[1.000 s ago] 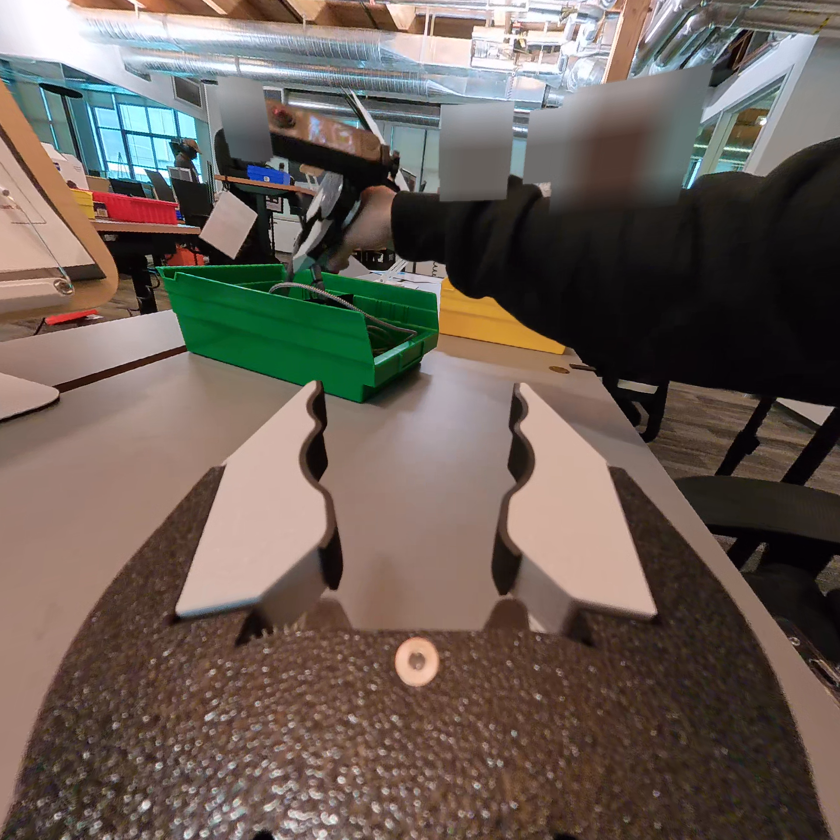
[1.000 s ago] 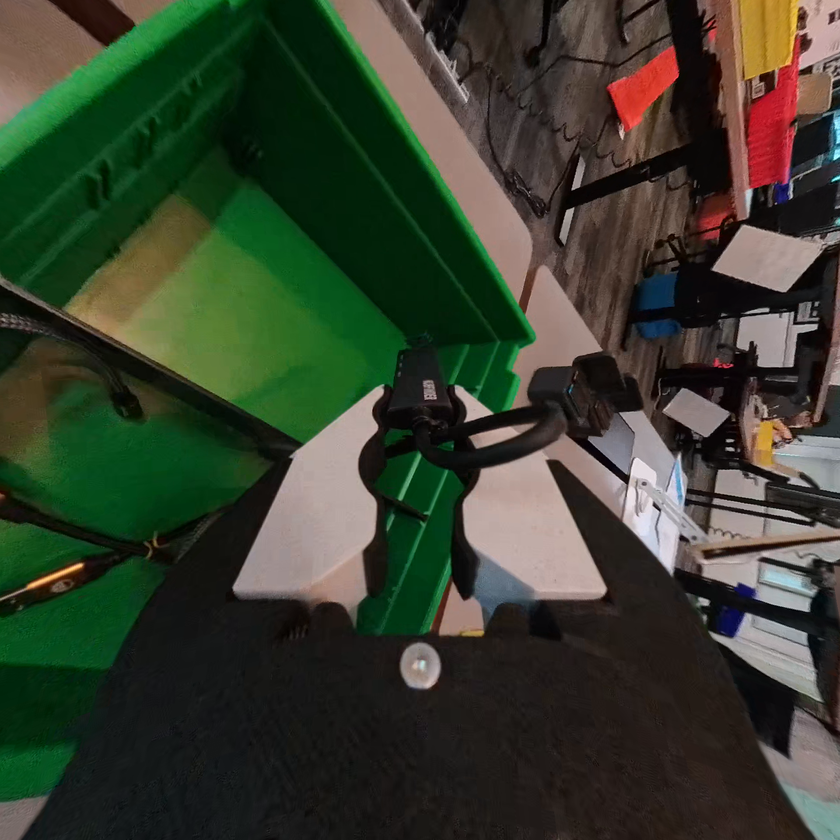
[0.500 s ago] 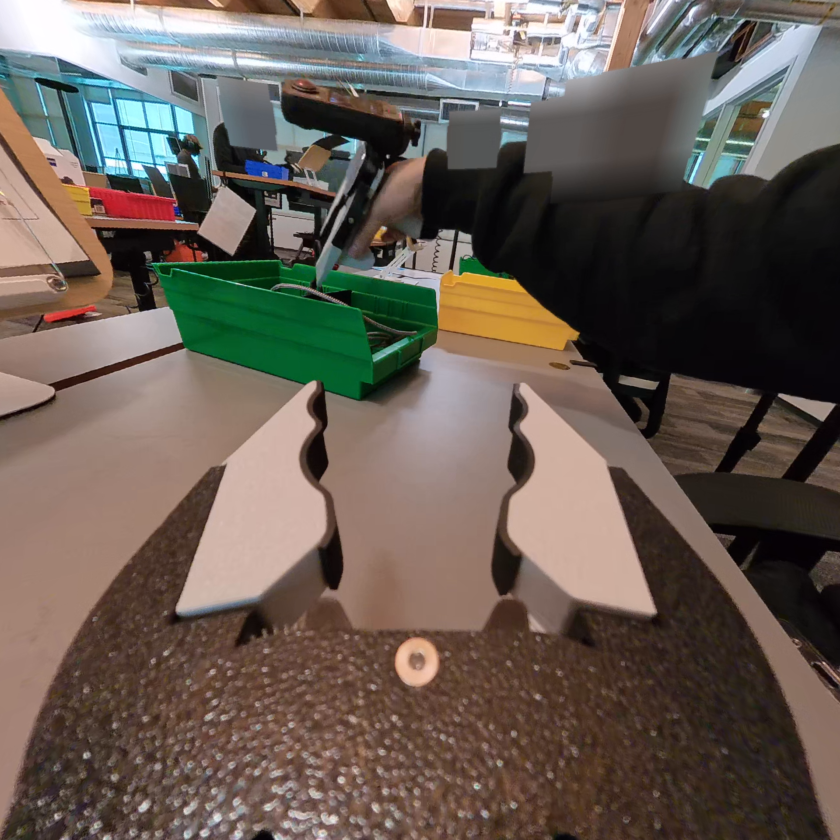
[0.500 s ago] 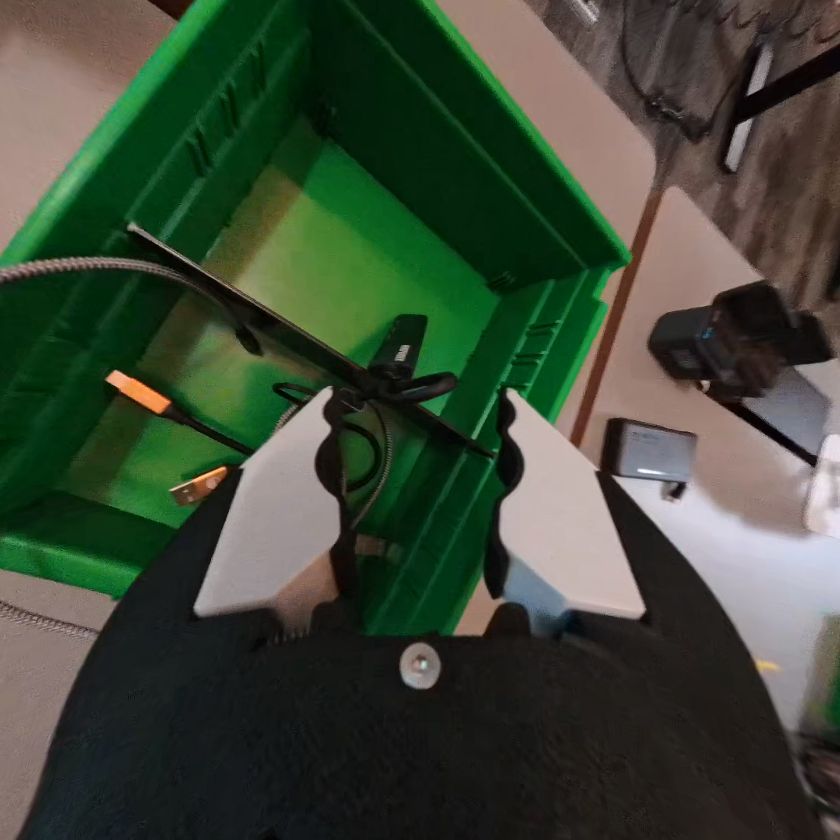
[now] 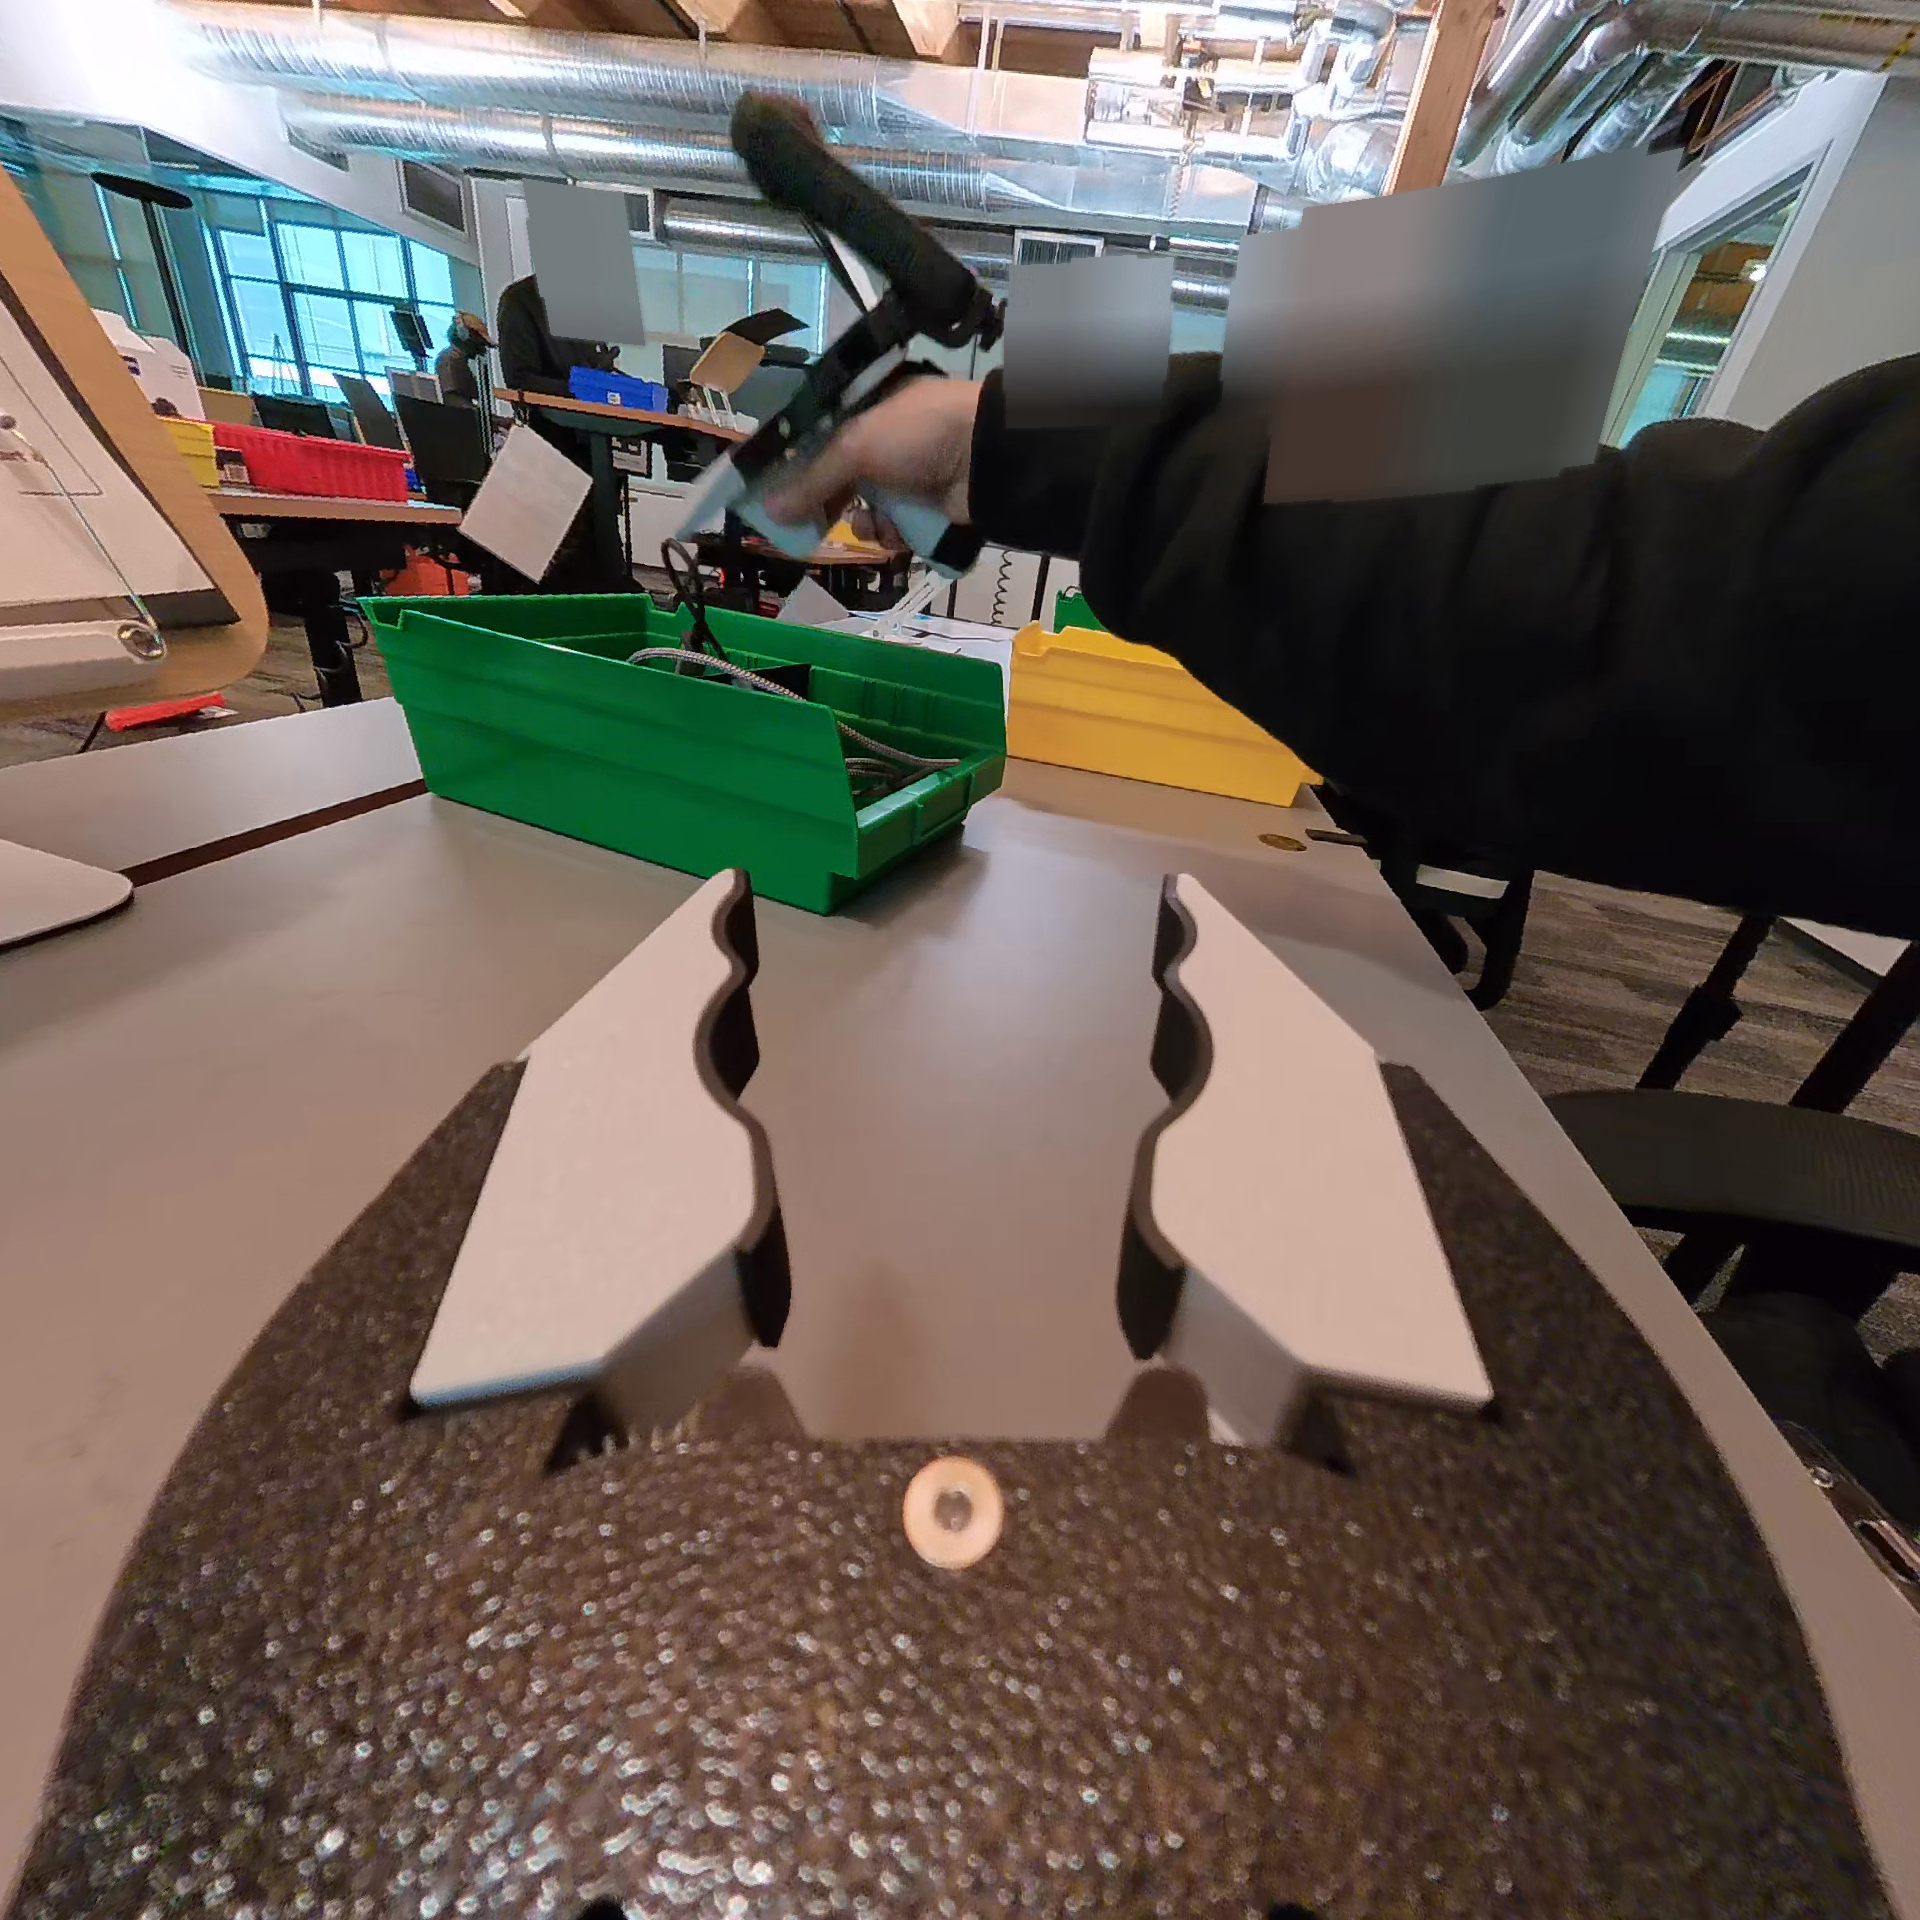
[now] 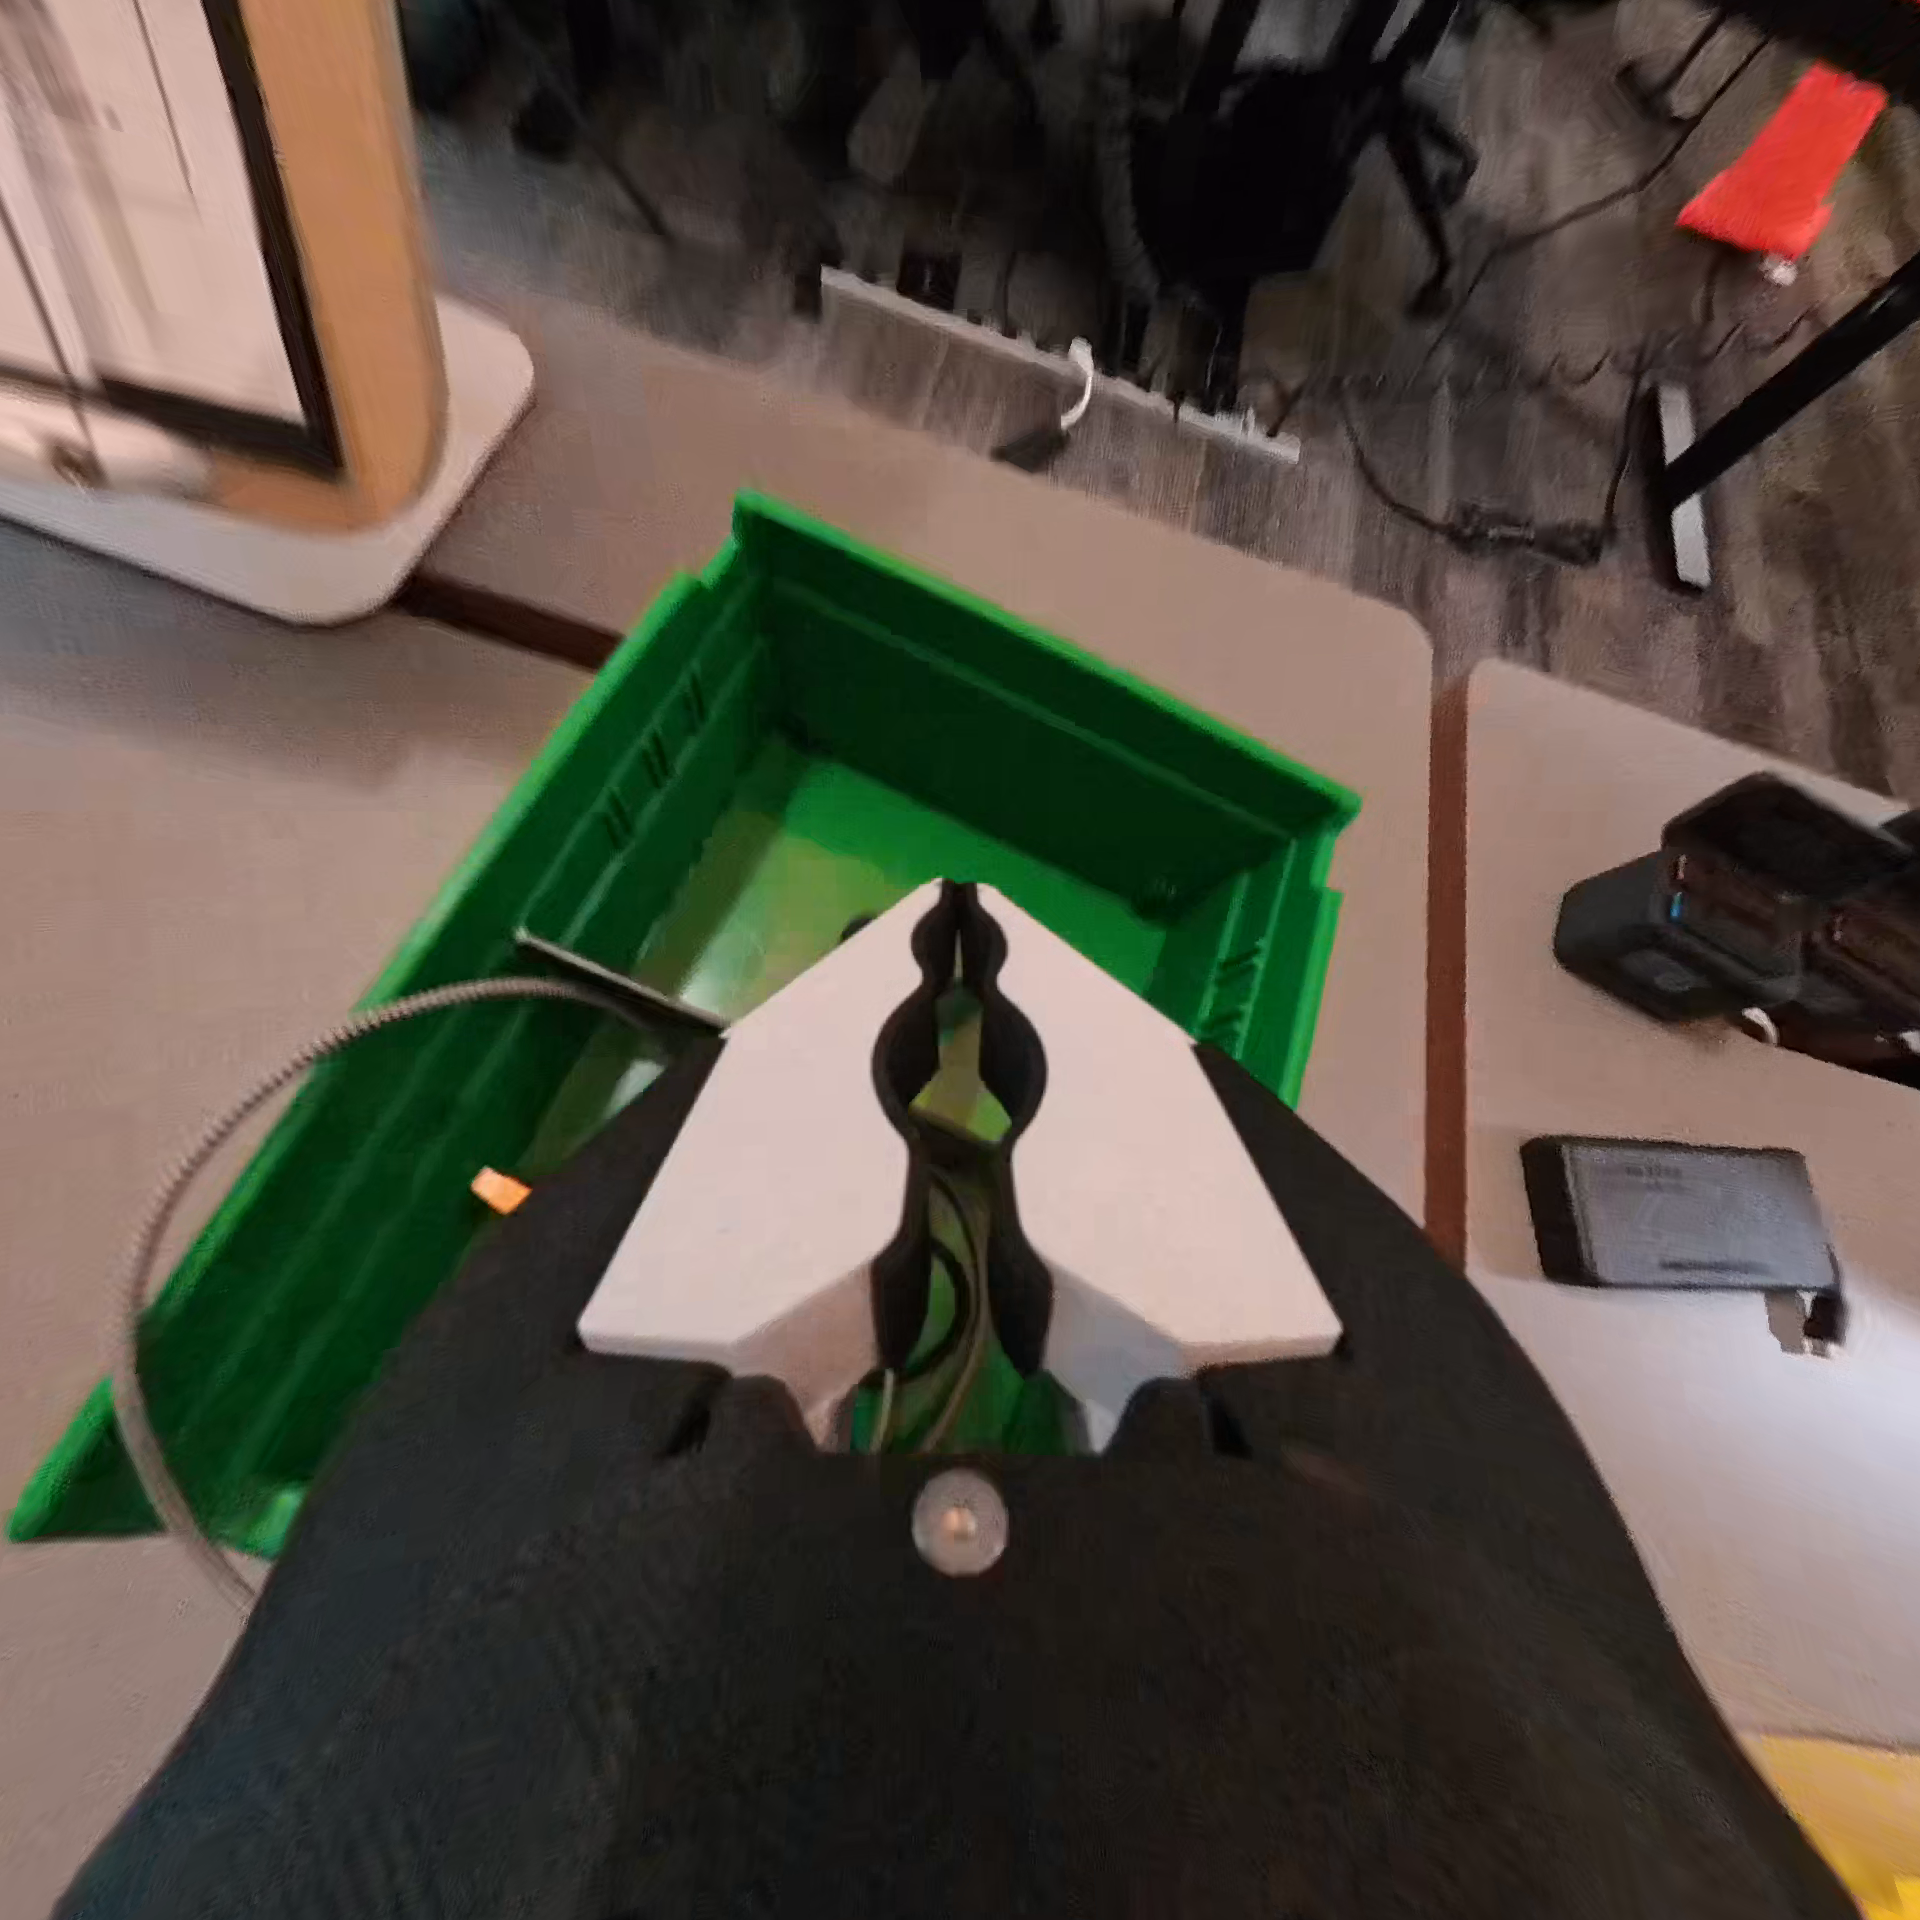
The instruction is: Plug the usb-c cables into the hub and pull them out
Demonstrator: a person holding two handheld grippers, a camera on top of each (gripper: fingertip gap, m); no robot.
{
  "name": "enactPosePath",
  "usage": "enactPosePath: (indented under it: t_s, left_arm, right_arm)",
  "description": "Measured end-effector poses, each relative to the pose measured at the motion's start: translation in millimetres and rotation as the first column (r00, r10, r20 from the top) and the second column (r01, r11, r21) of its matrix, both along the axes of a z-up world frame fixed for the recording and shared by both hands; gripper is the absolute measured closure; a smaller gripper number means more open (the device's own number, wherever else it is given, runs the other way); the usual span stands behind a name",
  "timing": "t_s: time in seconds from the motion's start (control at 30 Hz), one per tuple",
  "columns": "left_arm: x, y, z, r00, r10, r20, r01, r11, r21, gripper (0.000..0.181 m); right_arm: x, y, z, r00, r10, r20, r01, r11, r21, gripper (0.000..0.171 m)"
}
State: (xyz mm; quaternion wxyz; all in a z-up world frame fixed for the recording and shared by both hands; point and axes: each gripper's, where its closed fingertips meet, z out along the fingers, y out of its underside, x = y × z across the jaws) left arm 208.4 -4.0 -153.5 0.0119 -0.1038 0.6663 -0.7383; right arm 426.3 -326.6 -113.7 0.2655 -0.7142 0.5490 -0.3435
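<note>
Right gripper (image 6: 956, 904) pinched shut above the green bin (image 6: 1039, 665), holding nothing I can see

Cables (image 5: 894, 767) sit in the bin; a braided one (image 6: 218, 1132) loops over its wall and could snag. Left gripper (image 5: 954, 1049) gapes empty over the tabletop (image 5: 312, 997).

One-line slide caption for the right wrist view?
Right claw, shut, above a green bin holding cables on a grey table.

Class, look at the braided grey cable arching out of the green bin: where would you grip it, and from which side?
Probably take the braided grey cable at the arch outside the green bin, coming from above: there it stands clear, with room on both sides.
</note>
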Motion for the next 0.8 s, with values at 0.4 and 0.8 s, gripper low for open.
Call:
enactPosePath:
  t_s: [0.4, 0.8]
  left_arm:
    - [-2.9, -3.4, -1.2, 1.0, -0.021, -0.02, 0.022, 1.0, 0.005, 0.107]
    - [-2.9, -2.9, -0.7, 1.0, -0.022, -0.022, 0.022, 1.0, -0.001, 0.109]
  right_arm:
    - [-16.2, 28.8, -59.4, 0.955, 0.15, -0.255, -0.175, 0.981, -0.078, 0.132]
    - [-15.5, 31.1, -70.4, 0.908, 0.172, -0.382, -0.344, 0.825, -0.448, 0.171]
